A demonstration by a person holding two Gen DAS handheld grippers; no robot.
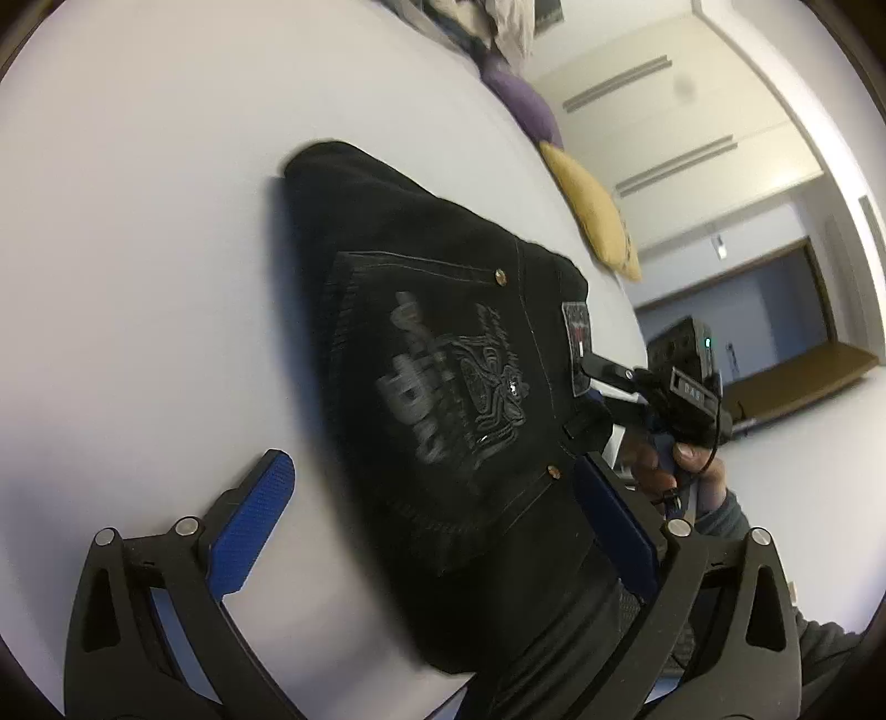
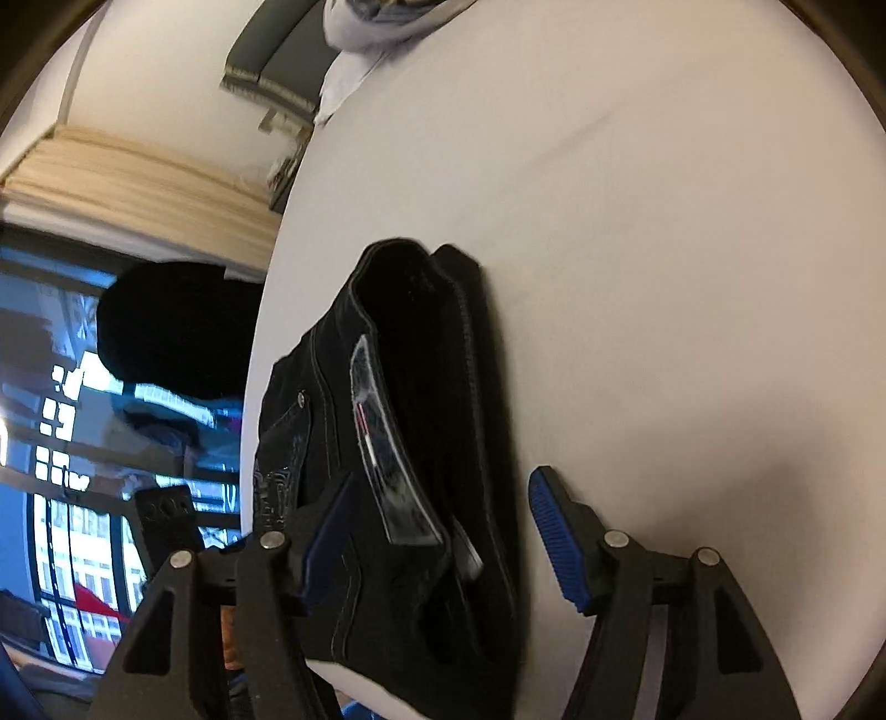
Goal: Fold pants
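Observation:
The black pants point(image 1: 443, 343) lie folded into a thick bundle on the white bed point(image 1: 138, 221), back pocket with grey embroidery facing up. My left gripper point(image 1: 437, 493) is open, its blue pads either side of the bundle's near end. The right gripper point(image 1: 598, 382) shows in the left wrist view at the waistband patch, held by a hand. In the right wrist view the pants point(image 2: 410, 421) show their waistband edge and label, and my right gripper point(image 2: 443, 509) is open with the bundle between its blue pads point(image 2: 554, 531).
A yellow cushion point(image 1: 592, 216) and a purple cushion point(image 1: 526, 99) lie at the bed's far edge. Crumpled pale bedding point(image 2: 376, 33) sits at the bed's far corner. A window point(image 2: 66, 432) and a dark round shape point(image 2: 171, 327) are beyond the bed's left edge.

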